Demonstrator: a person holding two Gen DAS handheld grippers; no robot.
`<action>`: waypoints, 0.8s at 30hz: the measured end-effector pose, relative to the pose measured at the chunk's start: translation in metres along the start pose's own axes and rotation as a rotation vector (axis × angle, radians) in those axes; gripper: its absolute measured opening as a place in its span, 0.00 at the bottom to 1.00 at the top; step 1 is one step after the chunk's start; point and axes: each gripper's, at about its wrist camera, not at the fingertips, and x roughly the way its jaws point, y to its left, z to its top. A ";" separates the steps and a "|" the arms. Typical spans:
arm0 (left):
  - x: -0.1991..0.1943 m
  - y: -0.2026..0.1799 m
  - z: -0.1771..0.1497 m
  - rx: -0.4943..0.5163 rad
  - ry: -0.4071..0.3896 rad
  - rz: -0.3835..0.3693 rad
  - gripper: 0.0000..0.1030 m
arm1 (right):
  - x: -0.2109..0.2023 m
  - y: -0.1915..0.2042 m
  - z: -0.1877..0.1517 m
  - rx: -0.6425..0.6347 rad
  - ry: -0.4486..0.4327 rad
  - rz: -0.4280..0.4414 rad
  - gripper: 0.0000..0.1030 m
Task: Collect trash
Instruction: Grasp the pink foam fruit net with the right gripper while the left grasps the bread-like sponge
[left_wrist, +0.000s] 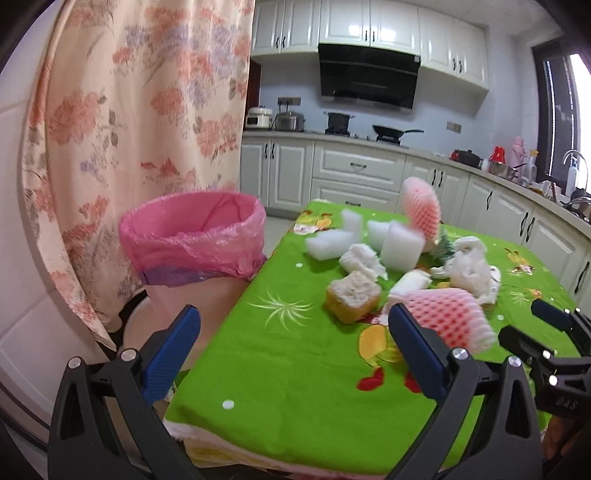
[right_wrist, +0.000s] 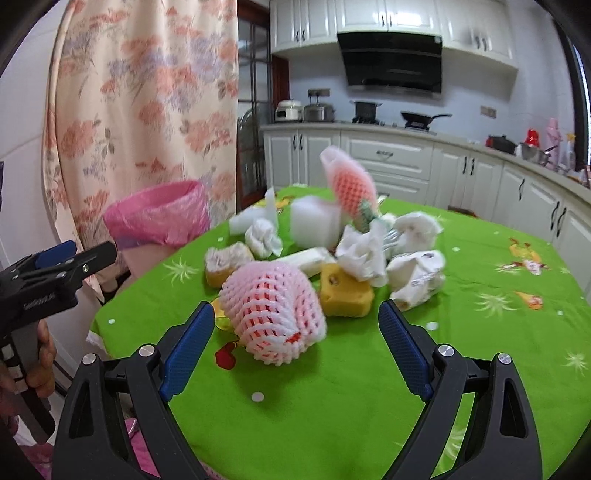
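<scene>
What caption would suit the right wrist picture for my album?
Open right gripper faces a pink foam net among trash on the green tablecloth, pink-lined bin beyond.

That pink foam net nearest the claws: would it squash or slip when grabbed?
The pink foam net looks like soft, hollow mesh, so it would probably squash flat and weigh little. Its ribbed surface should grip rather than slip. The open right claw seems wide enough.

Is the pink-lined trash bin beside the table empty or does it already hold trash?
Cannot tell. The pink plastic-lined trash bin stands upright with its mouth open, but only the inner liner near the rim shows in the left wrist view; its bottom is hidden.
</scene>
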 end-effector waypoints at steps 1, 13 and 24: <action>0.008 0.002 0.001 -0.007 0.011 -0.003 0.96 | 0.009 0.002 0.000 -0.001 0.016 0.009 0.82; 0.078 0.011 0.008 0.014 0.135 -0.007 0.96 | 0.074 0.018 0.006 -0.041 0.143 0.048 0.76; 0.110 -0.024 0.015 0.050 0.174 -0.073 0.91 | 0.078 -0.011 -0.003 0.021 0.126 0.052 0.31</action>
